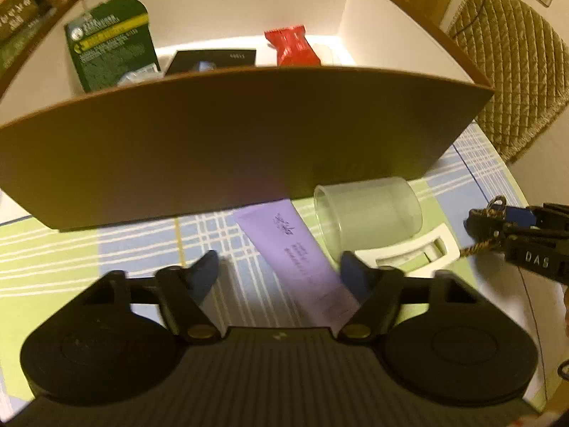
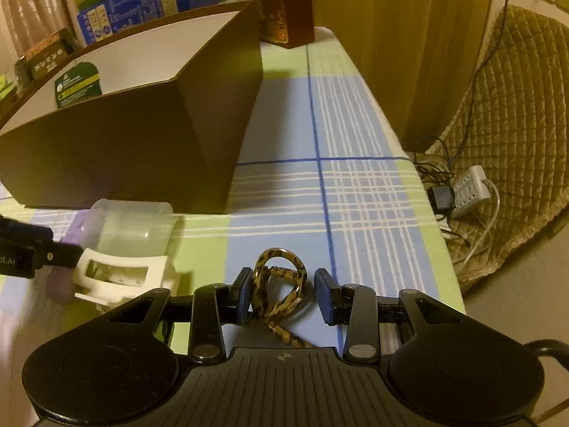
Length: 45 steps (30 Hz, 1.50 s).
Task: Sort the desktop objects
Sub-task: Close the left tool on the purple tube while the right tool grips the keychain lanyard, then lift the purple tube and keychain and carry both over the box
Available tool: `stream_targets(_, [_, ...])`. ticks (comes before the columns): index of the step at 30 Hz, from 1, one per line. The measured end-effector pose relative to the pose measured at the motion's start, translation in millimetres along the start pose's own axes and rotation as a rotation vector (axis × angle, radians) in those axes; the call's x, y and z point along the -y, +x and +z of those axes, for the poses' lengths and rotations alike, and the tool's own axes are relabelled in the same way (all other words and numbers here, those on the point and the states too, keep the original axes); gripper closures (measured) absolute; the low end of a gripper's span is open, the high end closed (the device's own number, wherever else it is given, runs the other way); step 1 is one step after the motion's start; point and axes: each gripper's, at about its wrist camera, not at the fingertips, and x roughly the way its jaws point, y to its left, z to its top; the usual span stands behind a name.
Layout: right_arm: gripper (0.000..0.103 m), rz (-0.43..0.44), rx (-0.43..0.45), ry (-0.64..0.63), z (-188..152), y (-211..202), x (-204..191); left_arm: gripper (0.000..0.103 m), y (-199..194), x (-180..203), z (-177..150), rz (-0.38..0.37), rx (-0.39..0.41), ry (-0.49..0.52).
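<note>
Sorting is partly done, judging by what already sits inside the brown cardboard box with white inner walls (image 1: 249, 124): a green printed packet (image 1: 110, 42) leaning in its left corner, a flat black card-like box (image 1: 213, 58) on the floor, and a red foil sachet (image 1: 293, 45) toward the right.

Left for you on the checked green-and-blue tablecloth (image 2: 355, 185), just in front of the box's near wall, are a lilac squeeze tube (image 1: 295, 256), a frosted clear plastic cup lying on its side (image 1: 370, 210), and a white plastic clip-like frame (image 1: 416, 249) touching the cup.

Your left gripper (image 1: 281, 274) hangs wide open over the tube, one blue pad on each side of it, nothing grasped; I judge the tube is your next pick there.

Your right gripper (image 2: 282, 295) stands partly open around a leopard-patterned cord loop with a metal ring (image 2: 281, 281), near the table's right edge. The left pad looks to be against the cord, the right pad clear of it, so it is not gripped yet.

By my reckoning, four things remain outside.
</note>
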Motion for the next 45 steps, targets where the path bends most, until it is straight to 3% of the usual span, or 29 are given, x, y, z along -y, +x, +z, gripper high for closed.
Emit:
stream_targets(3, [0.068, -0.006, 0.003, -0.011, -0.4, 0.3, -2.5, 0.041, 6.5, -2.1, -1.5, -0.022, -0.024, -0.015])
stream_targets(6, [0.068, -0.010, 0.006, -0.016, -0.6, 1.0, -3.9, 0.043, 8.3, 5.9, -4.3, -0.001, -0.009, 0.053])
stream_targets(9, [0.068, -0.015, 0.012, -0.021, -2.0, 0.6, -5.2, 0.062, 7.8, 10.2, -8.8, 0.027, 0.018, 0.117])
stream_targets(10, [0.068, -0.017, 0.014, -0.025, -2.5, 0.9, -5.9, 0.074, 6.3, 9.6, -9.9, 0.025, 0.026, 0.133])
stream_targets(16, [0.068, -0.011, 0.014, -0.051, -6.2, -0.7, -10.8, 0.074, -3.7, -4.9, -23.1, 0.044, 0.024, 0.137])
stream_targets(26, [0.068, -0.014, 0.001, -0.126, -12.1, -1.8, -24.4, 0.073, -30.5, -57.1, -52.5, 0.097, -0.012, -0.005])
stream_targets(28, [0.076, -0.011, 0.001, -0.125, -12.6, -2.2, -25.9, 0.073, -30.4, -55.7, -52.5, 0.100, -0.009, -0.001])
stream_targets(45, [0.077, 0.035, -0.001, -0.063, -48.0, -44.7, -31.2, 0.074, -49.4, -37.8, -76.3, 0.077, 0.005, 0.005])
